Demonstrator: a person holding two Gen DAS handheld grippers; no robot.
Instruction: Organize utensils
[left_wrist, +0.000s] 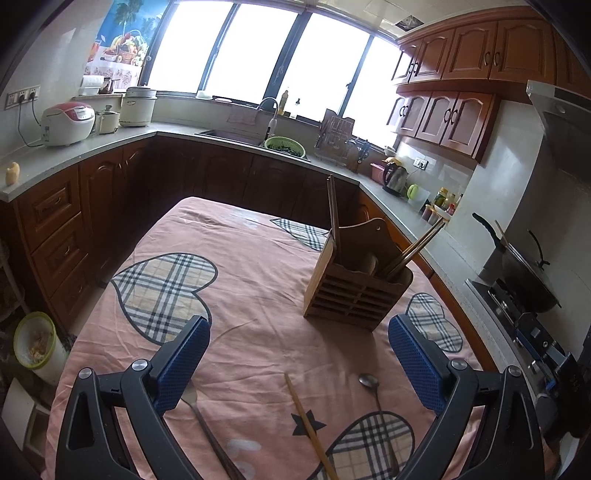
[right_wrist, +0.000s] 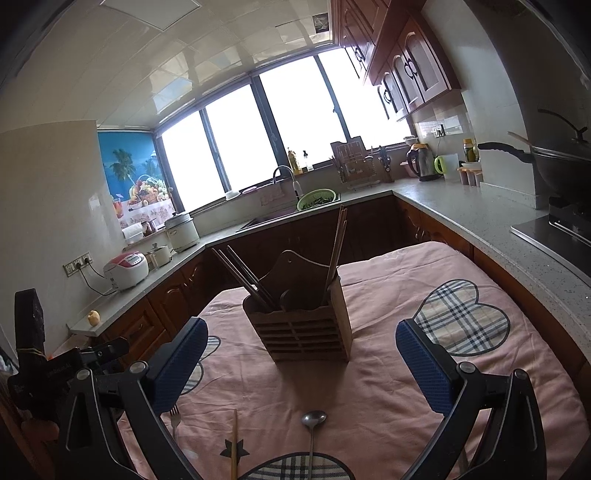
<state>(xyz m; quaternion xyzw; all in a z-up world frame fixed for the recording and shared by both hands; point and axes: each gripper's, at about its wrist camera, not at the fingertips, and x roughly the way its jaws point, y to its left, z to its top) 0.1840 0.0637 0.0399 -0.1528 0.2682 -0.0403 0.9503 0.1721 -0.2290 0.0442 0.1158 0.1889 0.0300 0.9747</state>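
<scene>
A wooden slatted utensil holder (left_wrist: 356, 291) stands on the pink cloth with chopsticks (left_wrist: 333, 210) leaning out of its compartments; it also shows in the right wrist view (right_wrist: 306, 328). A metal spoon (left_wrist: 371, 386), a single wooden chopstick (left_wrist: 308, 424) and a fork (left_wrist: 201, 417) lie on the cloth in front of it. In the right wrist view the spoon (right_wrist: 313, 424), chopstick (right_wrist: 234, 443) and fork (right_wrist: 175, 419) lie close below. My left gripper (left_wrist: 299, 354) is open and empty above them. My right gripper (right_wrist: 301, 358) is open and empty, facing the holder.
The table has a pink cloth with plaid hearts (left_wrist: 166, 288). Kitchen counters wrap around it, with rice cookers (left_wrist: 66, 123), a sink with a green colander (left_wrist: 285, 146), a kettle (left_wrist: 395, 179) and a wok on the stove (left_wrist: 524, 273). A bin (left_wrist: 35, 345) stands at floor left.
</scene>
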